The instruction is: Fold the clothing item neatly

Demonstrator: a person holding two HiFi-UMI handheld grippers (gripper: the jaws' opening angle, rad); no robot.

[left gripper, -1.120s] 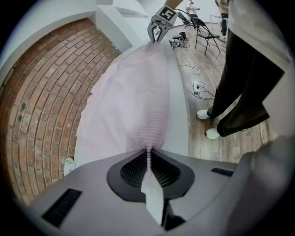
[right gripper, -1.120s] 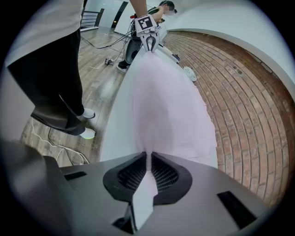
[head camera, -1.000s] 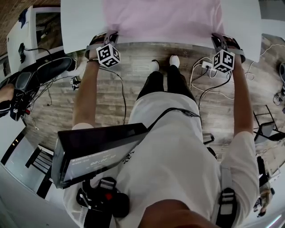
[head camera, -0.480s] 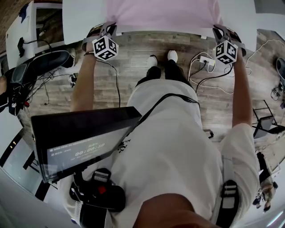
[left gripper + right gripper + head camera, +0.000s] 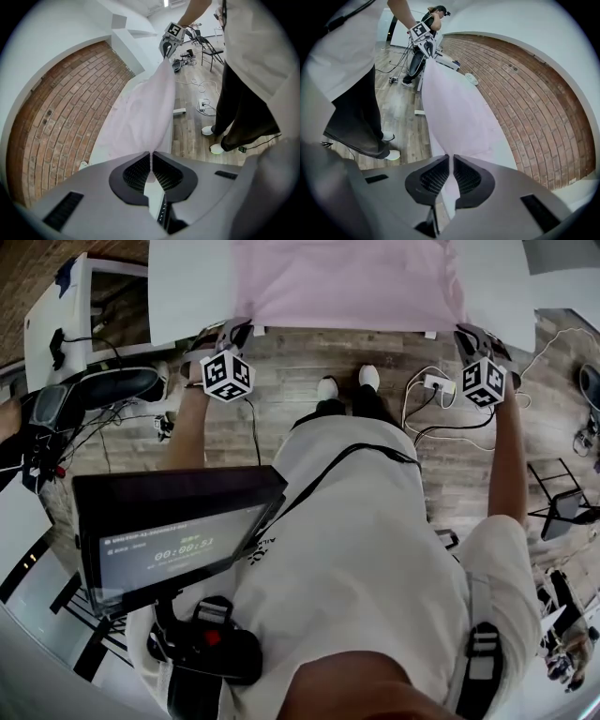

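Head view: left gripper (image 5: 232, 330) and right gripper (image 5: 466, 332) each clamped a garment (image 5: 347, 282) corner (first fold, apparently); next, both corners probably needed carrying forward evenly.
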